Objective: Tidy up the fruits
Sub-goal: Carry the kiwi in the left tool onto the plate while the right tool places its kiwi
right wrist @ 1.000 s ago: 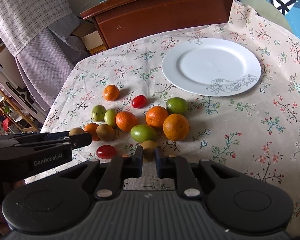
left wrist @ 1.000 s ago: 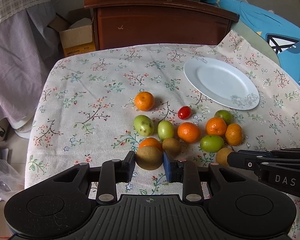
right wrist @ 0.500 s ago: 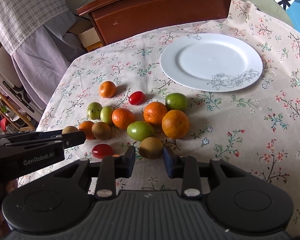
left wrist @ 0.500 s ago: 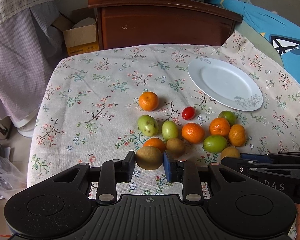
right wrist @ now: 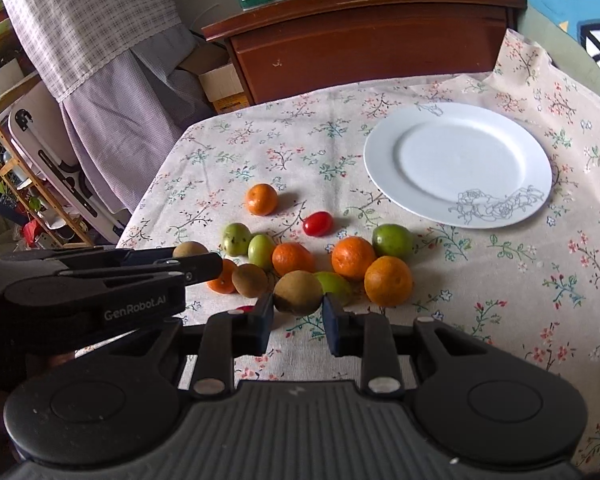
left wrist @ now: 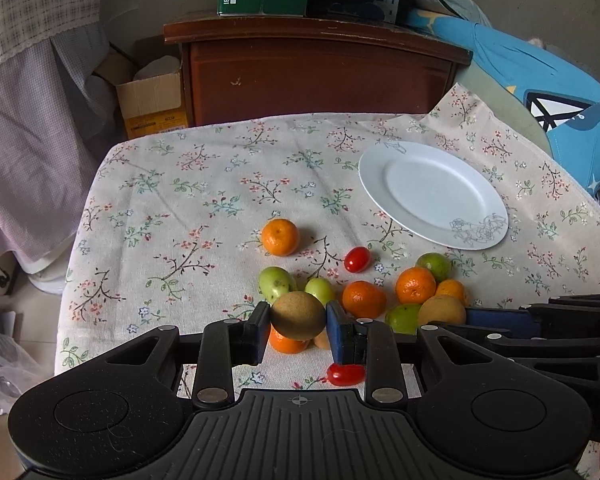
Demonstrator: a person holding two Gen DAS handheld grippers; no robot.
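My left gripper [left wrist: 298,322] is shut on a brown kiwi [left wrist: 298,316], held just above the fruit pile. The jaws of my right gripper [right wrist: 298,312] are closing on a second brown kiwi [right wrist: 298,293], which sits pressed between the pads. Oranges [right wrist: 354,258], green fruits [right wrist: 393,241] and a cherry tomato [right wrist: 318,223] lie clustered on the floral tablecloth [right wrist: 500,280]. One orange [left wrist: 280,237] sits apart at the back. A white plate [right wrist: 458,164] lies bare at the far right. Another tomato [left wrist: 346,374] shows under the left gripper.
A brown wooden cabinet [left wrist: 316,76] with boxes on top stands behind the table. An open cardboard box [left wrist: 152,100] and hanging cloth are at the far left. A blue cushion [left wrist: 548,96] lies at the right. The table's left edge drops to the floor.
The right gripper's jaws widened around the kiwi, then gripped it and lifted it off the cloth. The left gripper kept its kiwi and barely moved.
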